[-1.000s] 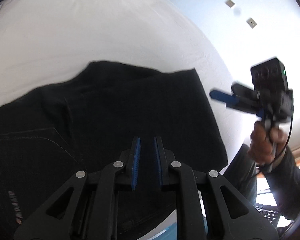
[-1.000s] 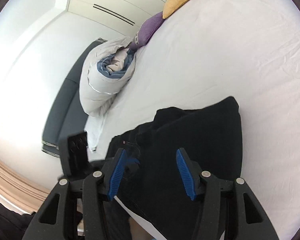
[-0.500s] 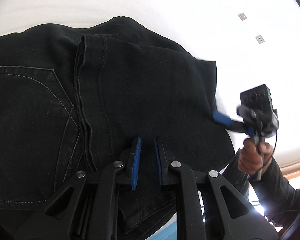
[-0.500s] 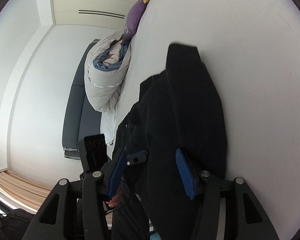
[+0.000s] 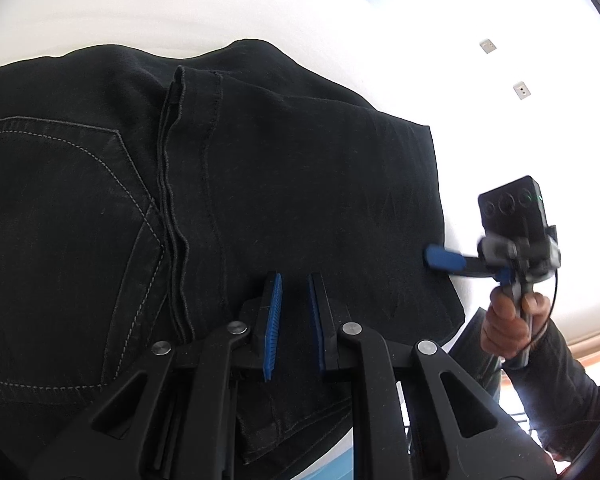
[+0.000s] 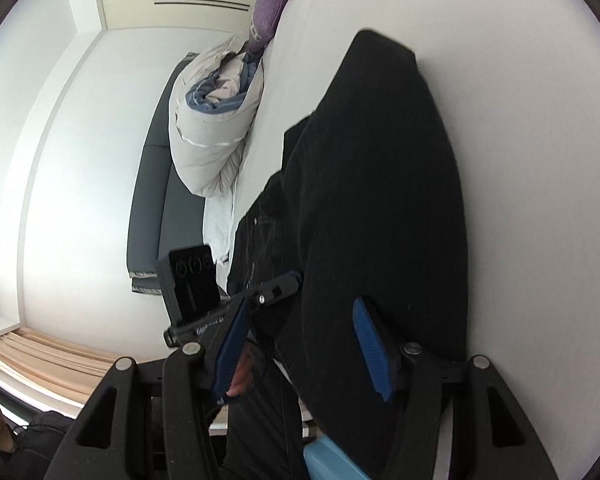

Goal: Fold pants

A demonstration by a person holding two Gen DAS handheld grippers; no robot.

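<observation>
Since 0.5 s ago: little change. Left-wrist view framing drifted slightly, so the pants (image 5: 260,200) sit a bit lower in frame with more white bed (image 5: 180,8) showing at 12 o'clock. In that view the right tool (image 5: 444,258) sits at about the same spot on the fabric's 3 o'clock edge as before. Versus 1.0 s ago, much closer in: pocket stitching now legible, and the right-wrist view has rolled so the bed runs up the 3 o'clock side.

Pants: black denim, lying folded on the bed. Left-wrist view shows a back pocket (image 5: 60,248) with pale contrast stitching at 9 o'clock, and a thick stacked seam (image 5: 172,220) running 12 to 6 just left of centre. Plain panel to the right, mostly smooth, light creases near 3 o'clock. Lower edge hangs toward 6 o'clock past the bed edge. In the right-wrist view the pants (image 6: 380,200) read as a dark mass from 12 to 6, surface detail barely visible.

Left tool (image 5: 293,320): blue pads nearly together, narrow gap; cannot tell whether fabric is pinched between them.

Right tool (image 6: 300,344): jaws spread wide, released, fabric between and behind the pads, nothing gripped.

Background: rolled duvet (image 6: 212,128) and purple pillow (image 6: 270,8) at 11 o'clock.
</observation>
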